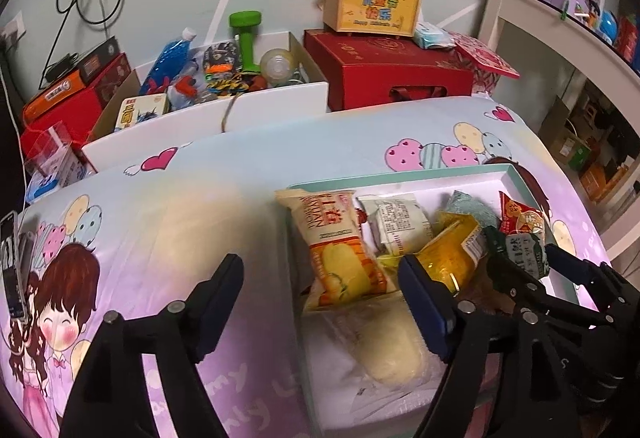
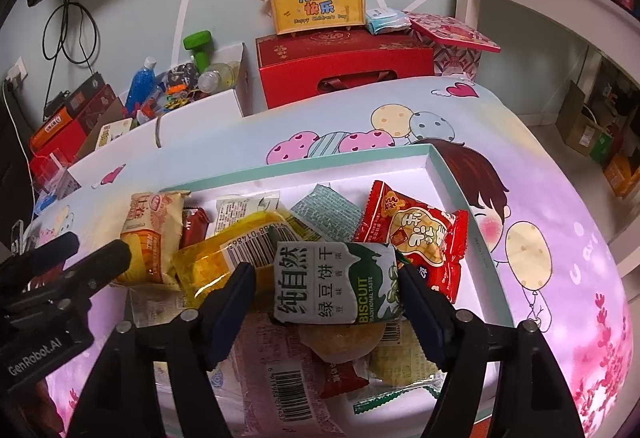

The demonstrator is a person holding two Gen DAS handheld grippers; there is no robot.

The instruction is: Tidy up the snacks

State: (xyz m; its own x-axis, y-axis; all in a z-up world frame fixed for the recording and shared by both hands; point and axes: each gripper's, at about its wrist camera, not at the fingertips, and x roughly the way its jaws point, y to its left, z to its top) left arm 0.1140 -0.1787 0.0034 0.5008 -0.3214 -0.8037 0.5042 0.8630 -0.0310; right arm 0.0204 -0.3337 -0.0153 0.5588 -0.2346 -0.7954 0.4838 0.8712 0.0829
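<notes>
While left tongs (image 1: 320,298) gape, right tongs (image 2: 328,290) pinch biscuit packet (image 2: 336,286), label hidden leftward

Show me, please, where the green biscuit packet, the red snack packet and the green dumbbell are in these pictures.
green biscuit packet (image 2: 336,288): right wrist view, middle of its printed front.
red snack packet (image 2: 416,238): right wrist view, on the yellow picture at its centre.
green dumbbell (image 1: 245,38): left wrist view, on its handle.
</notes>
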